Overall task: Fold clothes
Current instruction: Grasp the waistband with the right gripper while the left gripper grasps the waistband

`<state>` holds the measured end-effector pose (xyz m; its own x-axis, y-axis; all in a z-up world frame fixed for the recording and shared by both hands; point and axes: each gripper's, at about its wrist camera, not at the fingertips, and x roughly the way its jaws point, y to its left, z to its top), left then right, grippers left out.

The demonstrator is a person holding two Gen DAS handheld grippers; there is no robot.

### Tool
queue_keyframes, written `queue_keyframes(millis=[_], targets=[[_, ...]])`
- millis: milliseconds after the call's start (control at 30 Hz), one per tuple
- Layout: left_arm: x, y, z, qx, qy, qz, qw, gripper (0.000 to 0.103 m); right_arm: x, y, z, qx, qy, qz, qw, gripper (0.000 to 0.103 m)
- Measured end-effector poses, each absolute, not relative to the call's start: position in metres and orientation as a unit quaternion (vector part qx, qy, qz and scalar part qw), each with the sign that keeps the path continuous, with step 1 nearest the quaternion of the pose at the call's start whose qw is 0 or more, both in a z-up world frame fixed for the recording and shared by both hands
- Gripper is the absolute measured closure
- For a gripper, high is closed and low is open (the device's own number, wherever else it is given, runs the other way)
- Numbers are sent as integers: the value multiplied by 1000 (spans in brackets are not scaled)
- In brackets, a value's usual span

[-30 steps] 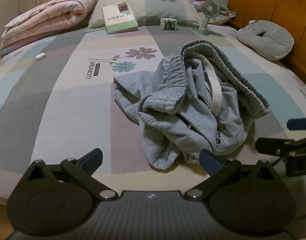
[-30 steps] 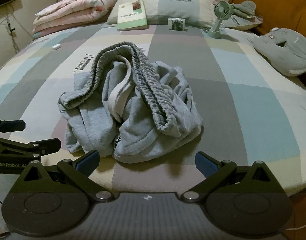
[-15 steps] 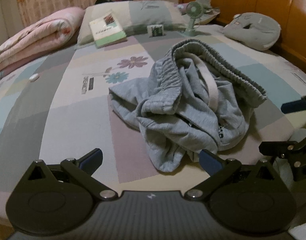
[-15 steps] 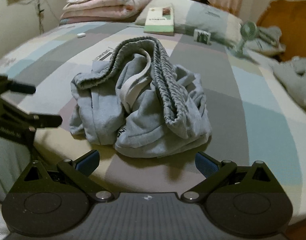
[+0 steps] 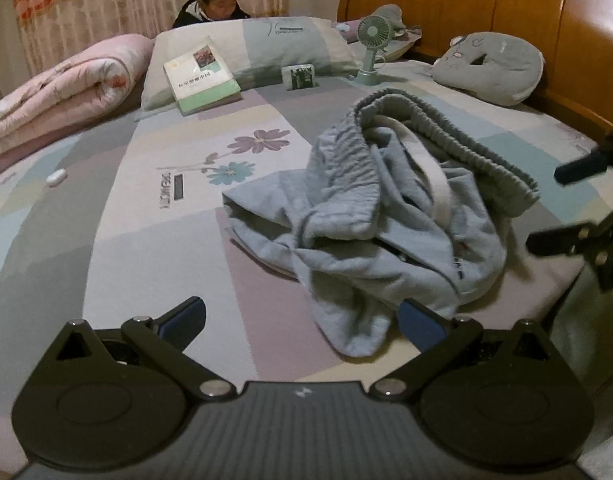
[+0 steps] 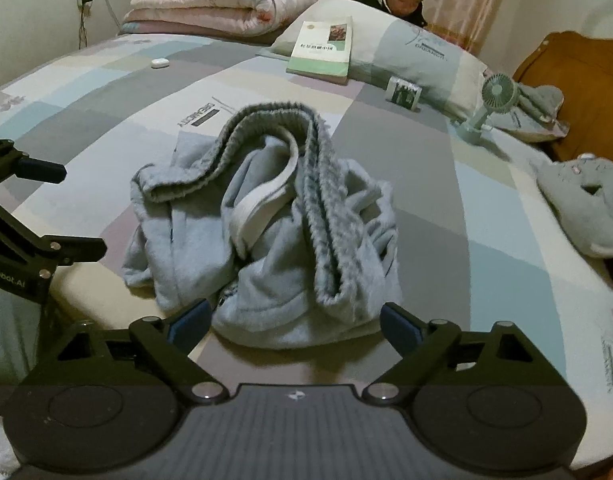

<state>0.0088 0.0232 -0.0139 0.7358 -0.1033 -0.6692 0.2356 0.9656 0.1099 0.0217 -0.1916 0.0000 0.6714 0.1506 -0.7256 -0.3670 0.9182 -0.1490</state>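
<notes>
Left wrist view: my left claw (image 5: 300,316) hangs wide over the near edge of the bed (image 5: 146,248), its blue pads apart with only a limp cuff of cloth lying between them, unpressed. The pants (image 5: 386,216) sit in a crumpled grey heap just ahead: soft fleecy knit, a thick ribbed elastic waistband arching up at the back in a loop, a flat pale drawstring band curving down through the middle. One leg spreads flat toward the left; another droops off toward my pads. My right claw (image 5: 562,208) juts in from the right edge, black metal arms, just beside the waistband.

From the right wrist, that right claw (image 6: 294,324) stands wide but its jaws are closing; the near bulge of the heap lies between the pads, which do not press on it. The waistband shows as a fuzzy, gathered ridge folded over itself.

The sheet is smooth, printed in flat pastel blocks with two flowers (image 5: 246,156). Behind lie a rolled pink quilt (image 5: 62,88), puffy and layered, a plump pillow (image 5: 274,48) with a glossy book (image 5: 200,76) leaning on it, a small box (image 5: 300,77), a round-headed green fan (image 5: 372,48) on a stand, and a plush grey cushion (image 5: 490,68) against the polished wooden headboard (image 5: 506,4). A person (image 5: 216,4) sits behind the pillow.
</notes>
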Motion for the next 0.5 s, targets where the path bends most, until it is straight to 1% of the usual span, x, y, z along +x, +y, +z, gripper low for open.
queue_keyframes(millis=[200,233,267,300,333,367,433,500], targets=[[22,21,-7,131,330,-108,929,4,37,-194,7,-152,370,132,907,20],[24,18,-6,138,325,-114,929,9,40,-195,6,-153,371,132,906,22],[27,15,-6,145,322,-118,928,12,42,-196,4,-154,372,132,906,28],[30,13,-7,149,321,-121,927,16,46,-197,2,-154,377,131,904,34],[34,10,-7,154,321,-125,926,21,49,-198,-1,-154,381,130,902,37],[37,8,-8,159,320,-128,925,24,52,-199,-3,-154,385,129,901,39],[41,3,-9,170,323,-140,921,38,55,-201,-8,-159,388,131,898,42],[45,-2,-11,182,322,-152,917,39,59,-202,-13,-165,392,132,896,50]])
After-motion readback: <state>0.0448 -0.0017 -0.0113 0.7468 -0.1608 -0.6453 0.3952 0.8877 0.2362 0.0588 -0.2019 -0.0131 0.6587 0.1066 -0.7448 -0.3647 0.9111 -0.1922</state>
